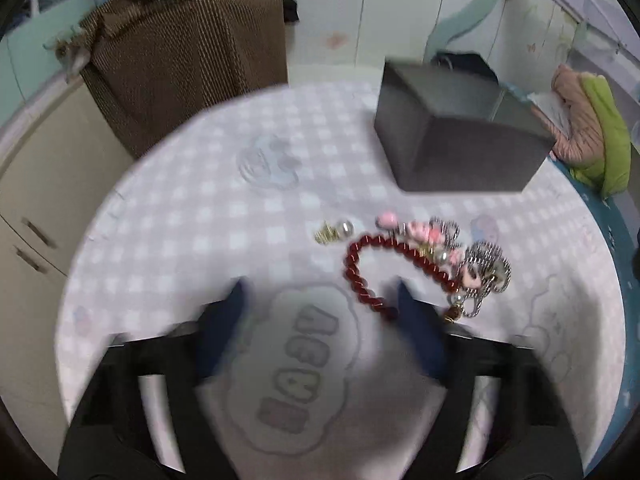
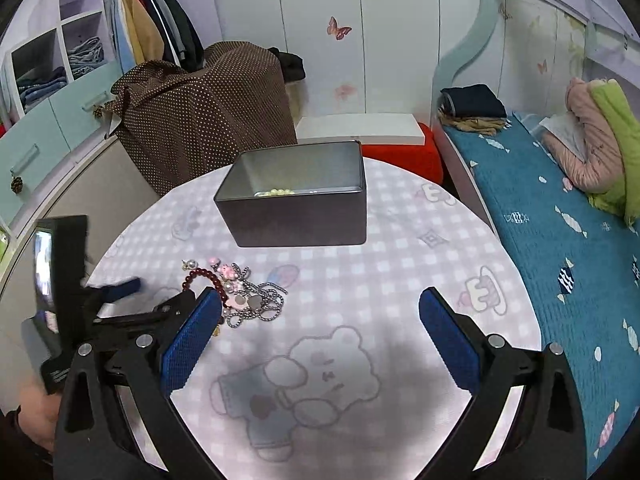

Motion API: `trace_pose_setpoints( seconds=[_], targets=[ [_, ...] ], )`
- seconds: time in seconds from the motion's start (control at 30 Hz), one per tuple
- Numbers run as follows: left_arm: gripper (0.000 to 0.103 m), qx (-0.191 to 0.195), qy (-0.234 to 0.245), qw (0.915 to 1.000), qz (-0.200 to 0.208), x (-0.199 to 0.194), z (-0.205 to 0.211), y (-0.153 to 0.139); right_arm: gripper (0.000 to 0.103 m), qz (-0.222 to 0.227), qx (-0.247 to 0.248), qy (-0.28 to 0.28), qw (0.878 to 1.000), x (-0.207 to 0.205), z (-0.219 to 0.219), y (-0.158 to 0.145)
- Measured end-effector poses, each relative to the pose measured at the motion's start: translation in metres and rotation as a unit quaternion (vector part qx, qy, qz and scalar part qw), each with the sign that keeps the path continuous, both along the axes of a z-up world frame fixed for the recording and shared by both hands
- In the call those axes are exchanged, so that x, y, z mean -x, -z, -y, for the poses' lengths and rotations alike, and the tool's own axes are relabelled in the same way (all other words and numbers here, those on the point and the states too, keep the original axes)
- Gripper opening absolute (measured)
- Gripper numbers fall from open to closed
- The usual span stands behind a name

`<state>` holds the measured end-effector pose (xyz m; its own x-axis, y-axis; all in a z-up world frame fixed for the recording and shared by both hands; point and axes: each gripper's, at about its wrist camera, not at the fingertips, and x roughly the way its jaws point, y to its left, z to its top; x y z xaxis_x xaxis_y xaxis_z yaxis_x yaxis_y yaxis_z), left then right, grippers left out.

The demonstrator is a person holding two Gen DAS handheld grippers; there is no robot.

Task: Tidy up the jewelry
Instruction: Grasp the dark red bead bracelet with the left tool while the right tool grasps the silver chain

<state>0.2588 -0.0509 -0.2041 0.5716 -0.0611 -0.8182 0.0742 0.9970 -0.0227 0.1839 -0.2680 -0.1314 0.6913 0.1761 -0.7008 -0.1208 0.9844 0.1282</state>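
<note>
A red bead bracelet (image 1: 362, 276) lies on the round table in a heap with pink charms (image 1: 424, 234) and a silver ball chain (image 1: 486, 266). A small gold piece with a pearl (image 1: 334, 232) lies to their left. My left gripper (image 1: 322, 292) is open and empty, its right finger close to the bracelet. The view is blurred. A grey metal box (image 2: 298, 200) stands open behind the heap (image 2: 244, 294), with pale beads (image 2: 276, 192) inside. My right gripper (image 2: 320, 304) is open and empty, right of the heap. The left gripper (image 2: 120, 288) shows at the left.
The table (image 2: 400, 248) has a pink checked cloth with cartoon prints. A brown dotted covered object (image 2: 200, 108) stands behind it. A bed with a blue cover (image 2: 560, 240) runs along the right. Wardrobe shelves (image 2: 60, 60) are at the left.
</note>
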Motion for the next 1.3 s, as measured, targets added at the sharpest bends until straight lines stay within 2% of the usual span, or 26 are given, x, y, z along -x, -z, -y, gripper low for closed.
trace_pose_setpoints(
  seconds=[0.07,0.1,0.13,0.17,0.2,0.23,0.37,0.47,0.53,0.57,0.63,0.8,0.87,0.9,0.93,0.97,1.0,1.07,1.17,1.3],
  targets=[
    [0.056,-0.010,0.007,0.9999,0.008,0.001,0.003,0.000,0.095,-0.003,0.000,-0.001,1.000,-0.001,0.001,0.002],
    [0.049,-0.009,0.012,0.9998,0.009,0.002,0.004,0.000,0.095,-0.005,0.000,-0.001,1.000,-0.002,0.002,0.004],
    [0.038,-0.008,0.019,0.9997,0.010,0.003,0.005,0.000,0.095,-0.008,-0.001,-0.002,1.000,-0.004,0.002,0.006],
    [0.031,-0.006,0.024,0.9996,0.010,0.004,0.005,-0.001,0.095,-0.011,-0.002,-0.004,1.000,-0.006,0.002,0.008],
    [0.016,-0.003,0.029,0.9995,0.010,0.004,0.005,0.000,0.095,-0.014,-0.002,-0.006,1.000,-0.008,0.001,0.010],
    [0.008,0.004,0.037,0.9993,0.007,0.005,0.005,-0.001,0.095,-0.017,-0.002,-0.008,1.000,-0.010,0.000,0.013],
    [0.008,0.029,0.058,0.9979,0.003,0.011,-0.001,-0.003,0.095,-0.036,0.001,-0.030,0.999,-0.018,-0.008,0.028],
    [0.008,0.031,0.063,0.9974,0.015,0.019,0.000,-0.011,0.093,-0.047,0.008,-0.052,0.998,-0.023,-0.017,0.037],
    [0.008,0.032,0.063,0.9973,0.022,0.022,-0.003,-0.017,0.082,-0.053,0.013,-0.066,0.996,-0.027,-0.024,0.043],
    [0.008,0.032,0.063,0.9972,0.026,0.024,-0.004,-0.020,0.074,-0.057,0.017,-0.069,0.996,-0.030,-0.027,0.046],
    [0.008,0.033,0.063,0.9969,0.033,0.026,-0.006,-0.025,0.064,-0.062,0.021,-0.072,0.995,-0.036,-0.031,0.050],
    [0.008,0.037,0.066,0.9964,0.039,0.032,-0.011,-0.033,0.063,-0.067,0.010,-0.096,0.993,-0.046,-0.044,0.055],
    [0.008,0.039,0.066,0.9963,0.039,0.031,-0.012,-0.033,0.056,-0.074,0.029,-0.104,0.991,-0.049,-0.051,0.060],
    [0.008,0.040,0.066,0.9963,0.039,0.031,-0.013,-0.033,0.045,-0.068,0.041,-0.108,0.991,-0.048,-0.055,0.062],
    [0.008,0.041,0.066,0.9963,0.038,0.031,-0.014,-0.033,0.036,-0.068,0.035,-0.113,0.991,-0.048,-0.056,0.061],
    [0.008,0.042,0.065,0.9963,0.038,0.032,-0.015,-0.033,0.023,-0.071,0.026,-0.119,0.990,-0.047,-0.055,0.060],
    [0.008,0.042,0.064,0.9963,0.039,0.032,-0.016,-0.033,0.018,-0.068,0.038,-0.119,0.990,-0.045,-0.056,0.060],
    [0.008,0.045,0.064,0.9962,0.039,0.032,-0.017,-0.033,0.015,-0.065,0.045,-0.124,0.989,-0.042,-0.057,0.060],
    [0.008,0.051,0.065,0.9958,0.040,0.033,-0.019,-0.035,0.004,-0.064,0.020,-0.121,0.990,-0.037,-0.047,0.057],
    [0.008,0.055,0.070,0.9950,0.045,0.035,-0.018,-0.039,0.003,-0.053,-0.009,-0.112,0.992,-0.030,-0.032,0.043]
  ],
)
